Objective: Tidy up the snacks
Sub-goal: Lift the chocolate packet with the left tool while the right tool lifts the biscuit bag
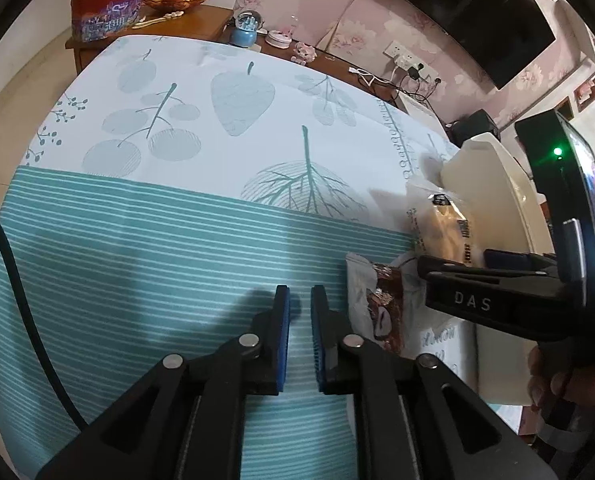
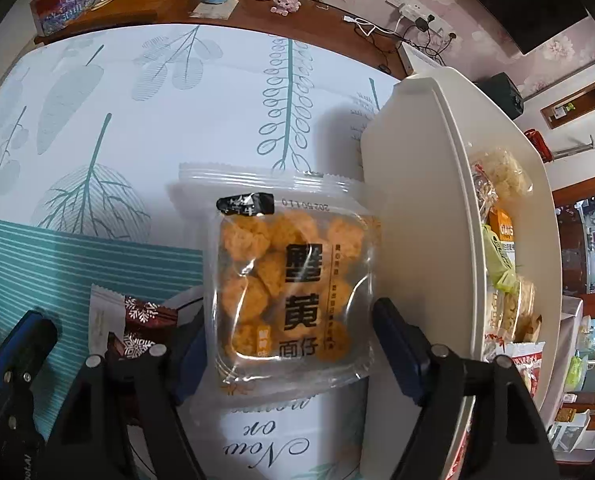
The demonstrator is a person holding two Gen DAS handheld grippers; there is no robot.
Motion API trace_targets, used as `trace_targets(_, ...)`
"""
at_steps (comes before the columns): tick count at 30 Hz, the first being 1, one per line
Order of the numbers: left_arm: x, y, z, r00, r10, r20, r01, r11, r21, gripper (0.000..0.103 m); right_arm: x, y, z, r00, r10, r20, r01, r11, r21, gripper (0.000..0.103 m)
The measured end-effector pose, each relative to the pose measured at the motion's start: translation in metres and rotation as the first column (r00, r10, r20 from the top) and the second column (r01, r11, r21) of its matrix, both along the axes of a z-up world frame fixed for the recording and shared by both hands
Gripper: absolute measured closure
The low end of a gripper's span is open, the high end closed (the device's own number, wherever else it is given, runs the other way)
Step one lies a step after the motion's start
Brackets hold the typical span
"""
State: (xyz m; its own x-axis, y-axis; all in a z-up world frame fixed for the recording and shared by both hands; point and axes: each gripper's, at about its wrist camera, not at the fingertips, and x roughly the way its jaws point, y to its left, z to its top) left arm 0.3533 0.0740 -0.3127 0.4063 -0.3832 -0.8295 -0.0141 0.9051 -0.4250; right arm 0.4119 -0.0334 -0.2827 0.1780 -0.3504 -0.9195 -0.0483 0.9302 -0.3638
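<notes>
Right tongs (image 2: 289, 344) apart, straddling the orange snack pack (image 2: 293, 292); left tongs (image 1: 300, 336) together, empty. We should centre pads, close gently.

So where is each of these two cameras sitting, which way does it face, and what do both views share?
Left wrist: on the left gripper, looking down over its shut, empty fingers at the teal striped cloth; the right gripper and a hand show at right.
Right wrist: on the right gripper, facing down at the clear pack of orange snacks between its fingers, beside the cream bin.
Shared: brown snack packet, cloth, bin.
</notes>
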Motion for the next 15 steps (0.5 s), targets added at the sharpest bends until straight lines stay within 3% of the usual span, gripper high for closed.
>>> trace_targets(11,-0.005,-0.032,0.003,0.994,-0.103,-0.045,0.103,0.995,-0.010,0.071,-0.011,-0.010,0.015,0.999,-0.045,-0.017,0.047,0.991,0.124,0.030)
trace_targets(15,-0.008,-0.042,0.006,0.992,-0.118,-0.046,0.118,0.993,0.005,0.053,-0.017,-0.014,0.029,0.999,-0.047,-0.008,0.047,0.982,0.183,0.030)
